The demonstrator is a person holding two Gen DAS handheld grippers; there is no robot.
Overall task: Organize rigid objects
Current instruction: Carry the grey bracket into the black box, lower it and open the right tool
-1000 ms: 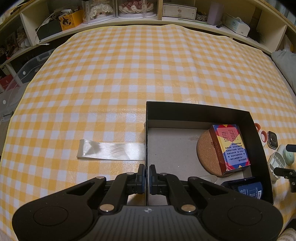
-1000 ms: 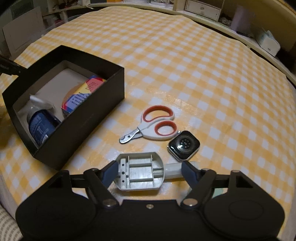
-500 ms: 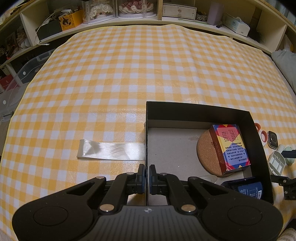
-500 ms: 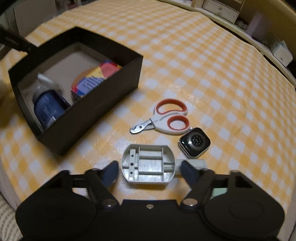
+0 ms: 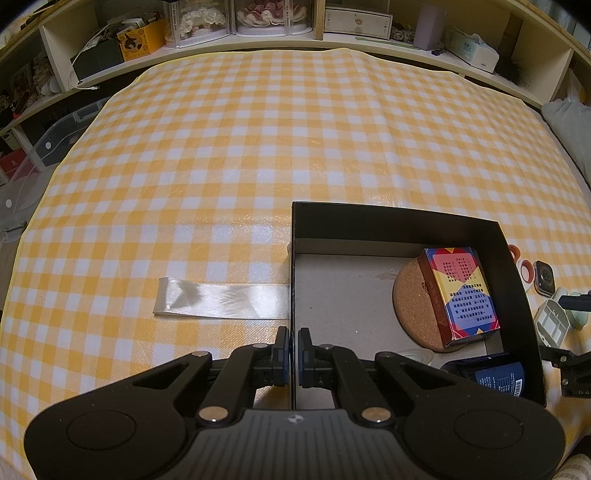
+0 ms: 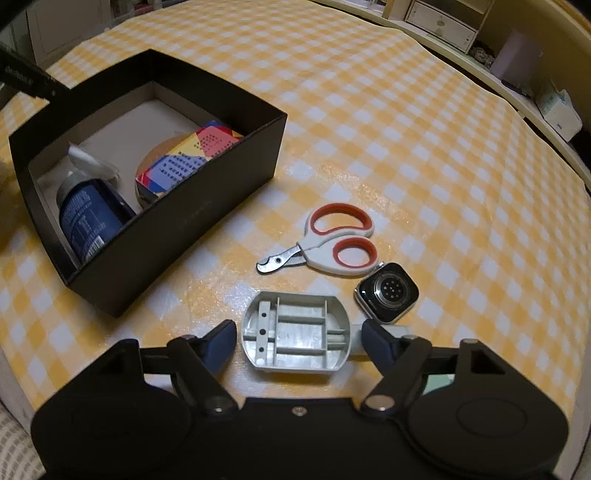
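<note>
Yellow-and-white checked cloth (image 5: 236, 155) covers the table, with cluttered shelves (image 5: 332, 22) along its far edge. On it sits a black box (image 5: 391, 221), and the left gripper (image 5: 293, 350) is clamped on the box's left wall, one pad on each side of the thin card. Inside the box a round cork coaster (image 5: 413, 306) lies on the floor with a colourful card box (image 5: 461, 291) resting on it, and a dark blue bottle (image 6: 86, 218) lies in the near corner. A strip of clear tape (image 5: 221, 302) lies flat on the cloth just beside the box. On the other side of the box lie red-handled clippers (image 6: 328, 240), a watch body (image 6: 388, 291) face down, and a grey plastic holder (image 6: 295, 332). The right gripper (image 6: 297, 339) straddles that holder with its jaws wide, having just opened a little further; a gap shows between each pad and the holder.
</note>
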